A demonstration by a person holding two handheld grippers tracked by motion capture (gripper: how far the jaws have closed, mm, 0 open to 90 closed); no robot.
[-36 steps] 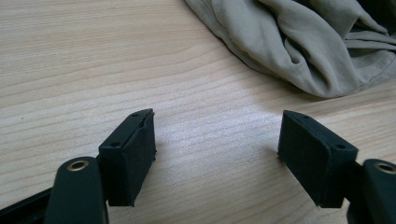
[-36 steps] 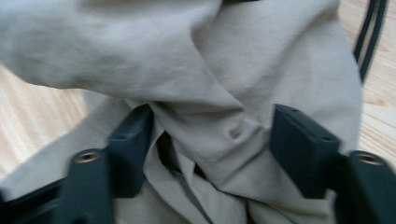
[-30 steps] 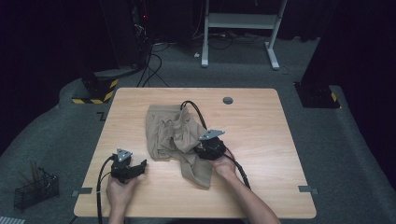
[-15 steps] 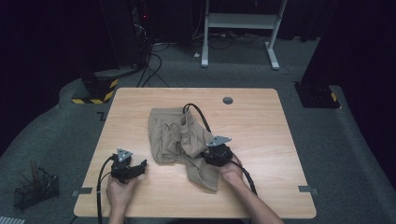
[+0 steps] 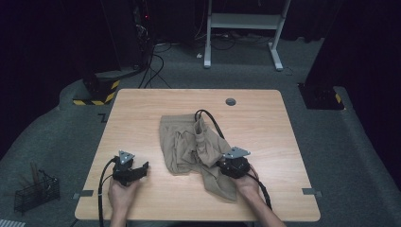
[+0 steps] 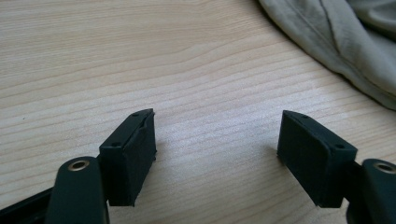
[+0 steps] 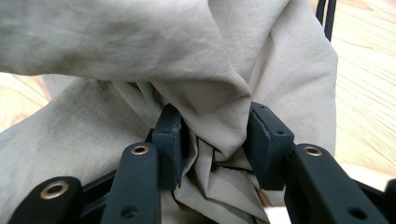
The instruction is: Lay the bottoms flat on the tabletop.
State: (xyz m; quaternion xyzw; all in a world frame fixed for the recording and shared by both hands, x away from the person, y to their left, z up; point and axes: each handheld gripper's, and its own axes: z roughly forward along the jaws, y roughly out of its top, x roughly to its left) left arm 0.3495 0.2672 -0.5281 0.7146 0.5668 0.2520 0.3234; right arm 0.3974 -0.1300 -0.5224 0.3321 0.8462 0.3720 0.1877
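1. cloth: a crumpled tan garment (image 5: 196, 146) lies on the wooden table (image 5: 265, 123), spread from the middle of the table toward the person's edge, with one tail reaching down beside the right gripper (image 5: 226, 166).
2. right gripper sits at the near right edge of the garment; in the right gripper view its jaws pinch a thick bunched fold (image 7: 212, 140) of the fabric, and they have just been working slightly in and out around it, half closed.
3. left gripper (image 5: 141, 168) rests on bare wood to the left of the garment, apart from it; its jaws stand spread with nothing between them.
4. risk: the bunch looks loose and many-layered, so a pull could let the outer layer slide out, leaving only part of the garment held.
5. risk: the black cable (image 5: 210, 120) lies across the far part of the garment; dragging the cloth could snag on it.
6. risk: with one grip only, the garment would likely drag and twist, not open flat.
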